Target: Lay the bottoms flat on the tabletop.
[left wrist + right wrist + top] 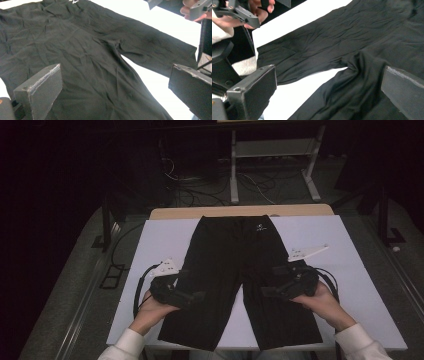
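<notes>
Where the white counter point(345, 270) carries them, black trousers point(235, 265) lie flat, waistband at the far edge, both legs running toward the person. Fabric matte, finely creased throughout; small white logo point(259, 226) just under the waistband. Legs part at the crotch, a wedge of white counter showing between them. Hems reach close to the near counter edge.

Left claw point(192, 296) held in the left hand point(150, 307), over the outer side of the left leg; in the left gripper view its two black jaws stand wide apart with the cloth beneath and nothing between them. Right claw point(270, 291) held in the right hand point(320, 300), over the right leg; jaws likewise spread wide in the right gripper view, gripping nothing.

White sleeves point(357, 340) at both wrists. Cables loop from each claw onto the counter. Beyond the counter: dim floor, tangled cables, a metal frame point(272, 150).
</notes>
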Tool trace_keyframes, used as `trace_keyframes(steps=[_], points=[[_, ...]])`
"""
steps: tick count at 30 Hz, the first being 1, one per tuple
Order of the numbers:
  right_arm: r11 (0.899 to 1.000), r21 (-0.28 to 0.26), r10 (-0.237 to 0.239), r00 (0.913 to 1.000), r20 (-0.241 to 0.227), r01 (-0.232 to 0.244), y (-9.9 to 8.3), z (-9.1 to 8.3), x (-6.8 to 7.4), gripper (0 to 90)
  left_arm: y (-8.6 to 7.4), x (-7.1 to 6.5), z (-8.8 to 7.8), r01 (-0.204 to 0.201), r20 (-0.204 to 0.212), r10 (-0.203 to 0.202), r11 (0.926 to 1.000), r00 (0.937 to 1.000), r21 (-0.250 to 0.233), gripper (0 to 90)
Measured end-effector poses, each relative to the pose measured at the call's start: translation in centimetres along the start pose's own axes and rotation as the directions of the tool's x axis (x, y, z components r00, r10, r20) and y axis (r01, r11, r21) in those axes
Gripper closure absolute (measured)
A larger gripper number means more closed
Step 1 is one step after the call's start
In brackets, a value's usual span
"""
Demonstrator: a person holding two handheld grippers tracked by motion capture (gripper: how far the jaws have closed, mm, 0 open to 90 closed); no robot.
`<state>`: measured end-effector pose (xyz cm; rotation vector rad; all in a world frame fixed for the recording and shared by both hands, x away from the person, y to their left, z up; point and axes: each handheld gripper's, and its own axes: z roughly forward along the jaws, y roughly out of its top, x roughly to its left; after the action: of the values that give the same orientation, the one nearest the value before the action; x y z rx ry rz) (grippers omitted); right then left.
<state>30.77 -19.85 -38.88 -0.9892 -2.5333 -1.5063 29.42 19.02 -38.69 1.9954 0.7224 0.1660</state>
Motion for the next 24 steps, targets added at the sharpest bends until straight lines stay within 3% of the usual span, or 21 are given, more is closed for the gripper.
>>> trace_keyframes(steps=[4,10,17,24], points=[[0.999,-0.027,0.018,0.9996,0.021,-0.018,-0.9,-1.3,-0.7,0.0,-0.1,0.3,0.7,0.017,0.0,-0.017,0.9996,0.9998,-0.02,0.0],[0.997,-0.056,0.064,0.9952,0.073,-0.06,-3.4,-2.8,-2.0,0.0,-1.5,0.6,1.0,0.045,-0.011,-0.046,0.9977,0.9989,-0.05,0.0],[0.995,-0.081,0.067,0.9892,0.131,-0.056,-6.0,-4.0,-2.8,0.0,-3.7,0.9,0.0,0.06,-0.041,-0.063,0.9956,0.9972,-0.072,0.0],[0.994,-0.097,0.072,0.9801,0.185,-0.055,-8.0,-4.4,-3.4,0.0,-4.7,1.0,-0.6,0.05,-0.075,-0.056,0.9951,0.9956,-0.085,0.0]])
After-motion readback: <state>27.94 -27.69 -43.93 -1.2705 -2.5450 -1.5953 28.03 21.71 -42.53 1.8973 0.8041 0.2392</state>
